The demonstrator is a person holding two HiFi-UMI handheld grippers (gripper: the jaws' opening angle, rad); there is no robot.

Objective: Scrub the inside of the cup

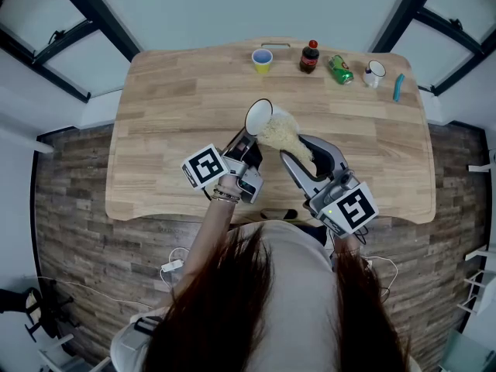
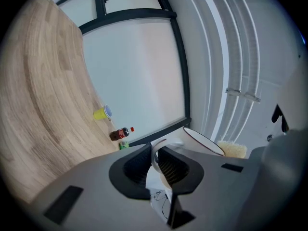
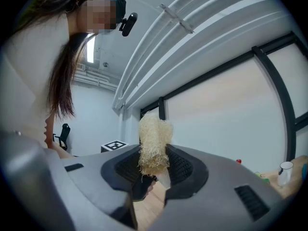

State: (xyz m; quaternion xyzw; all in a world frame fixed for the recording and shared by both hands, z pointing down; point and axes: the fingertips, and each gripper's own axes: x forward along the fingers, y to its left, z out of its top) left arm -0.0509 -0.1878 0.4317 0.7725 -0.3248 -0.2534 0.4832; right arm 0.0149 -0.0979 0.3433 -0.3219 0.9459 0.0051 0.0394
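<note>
A white enamel cup (image 1: 258,115) with a dark rim is held above the table by its handle, tipped so its mouth faces right. My left gripper (image 1: 246,147) is shut on that handle (image 2: 163,146); the cup (image 2: 199,141) shows just past the jaws. A pale straw-coloured loofah scrubber (image 1: 283,133) sits beside the cup's mouth, touching or nearly touching the rim. My right gripper (image 1: 304,160) is shut on the scrubber (image 3: 154,146), which sticks up between the jaws.
Along the far edge of the wooden table (image 1: 170,130) stand a yellow cup (image 1: 262,60), a dark cola bottle (image 1: 309,56), a green can (image 1: 339,69) lying down, a small white mug (image 1: 374,73) and a teal item (image 1: 397,87).
</note>
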